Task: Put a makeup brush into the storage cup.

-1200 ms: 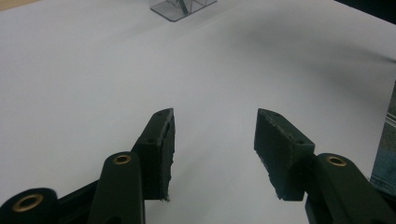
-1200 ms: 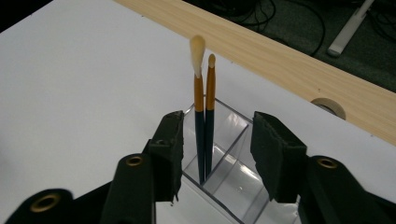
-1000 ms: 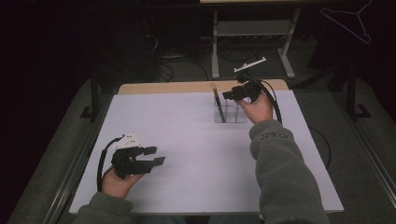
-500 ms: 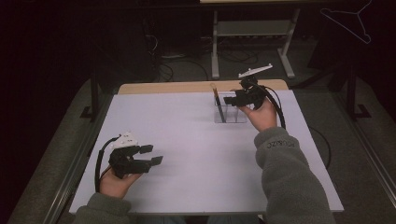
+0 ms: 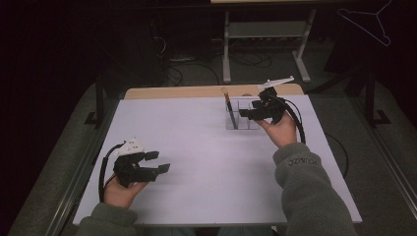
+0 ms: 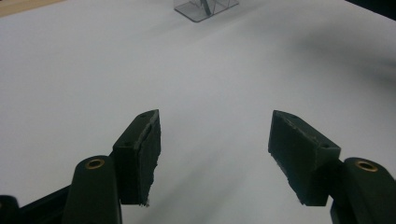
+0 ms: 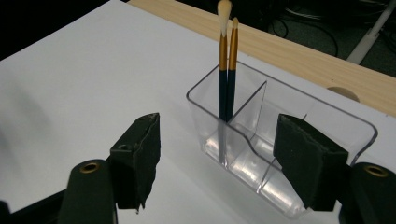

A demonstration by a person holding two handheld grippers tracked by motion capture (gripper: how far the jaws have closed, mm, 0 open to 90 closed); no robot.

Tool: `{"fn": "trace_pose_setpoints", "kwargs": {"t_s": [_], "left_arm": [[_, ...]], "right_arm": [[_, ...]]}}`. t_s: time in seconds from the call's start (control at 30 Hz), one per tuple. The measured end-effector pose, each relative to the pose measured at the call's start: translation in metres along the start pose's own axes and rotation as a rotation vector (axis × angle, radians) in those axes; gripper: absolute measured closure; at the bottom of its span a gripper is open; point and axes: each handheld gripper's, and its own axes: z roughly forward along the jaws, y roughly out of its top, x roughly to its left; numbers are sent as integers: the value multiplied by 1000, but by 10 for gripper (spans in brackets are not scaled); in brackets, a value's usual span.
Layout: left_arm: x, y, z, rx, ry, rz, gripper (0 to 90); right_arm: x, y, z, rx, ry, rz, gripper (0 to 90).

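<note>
A clear plastic organizer [image 7: 275, 154] with inner dividers stands on the white sheet [image 5: 206, 147] toward the far right corner of the table, close to the sheet's far edge. Two paintbrushes [image 7: 227, 70] with dark blue handles, gold ferrules and pale tips stand nearly upright, side by side and touching, in the compartment at the organizer's left end; in the high view they show as one dark leaning stick [image 5: 229, 110]. The right gripper [image 5: 253, 114] is held just beside the organizer on its right, its jaws spread wide and gripping nothing; in the right gripper view [image 7: 217, 168] the two black pads flank the container's near wall without touching it. The right hand [image 5: 281, 130] comes out of a grey sleeve [image 5: 307, 191] with small lettering at the cuff. The left gripper [image 5: 160, 162] hovers over the near left part of the table, well apart from the organizer, jaws also spread and empty, as the left gripper view [image 6: 215, 154] shows over bare white surface. Beyond the sheet a strip of light wooden tabletop [image 5: 196, 91] runs along the far edge. The room behind is dark, with cables [image 5: 187, 64] on the floor, a white metal stand [image 5: 265, 44], and a wire hanger [image 5: 369, 19] at the upper right.
</note>
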Motion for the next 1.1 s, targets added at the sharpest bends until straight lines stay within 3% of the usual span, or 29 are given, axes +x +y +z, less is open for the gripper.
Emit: {"fn": "trace_pose_setpoints", "kwargs": {"t_s": [0.23, 0.27, 0.73, 1.1], "left_arm": [[3, 0, -1, -7, 5, -9, 325], [3, 0, -1, -6, 5, -7, 324], [5, -3, 0, 4, 12, -7, 311], [4, -4, 0, 4, 18, -7, 306]], "right_arm": [[3, -13, -2, 7, 15, 18, 267], [2, -15, -3, 4, 15, -2, 264], [13, -38, -12, 3, 40, -25, 239], [17, -57, -23, 0, 53, -22, 228]]}}
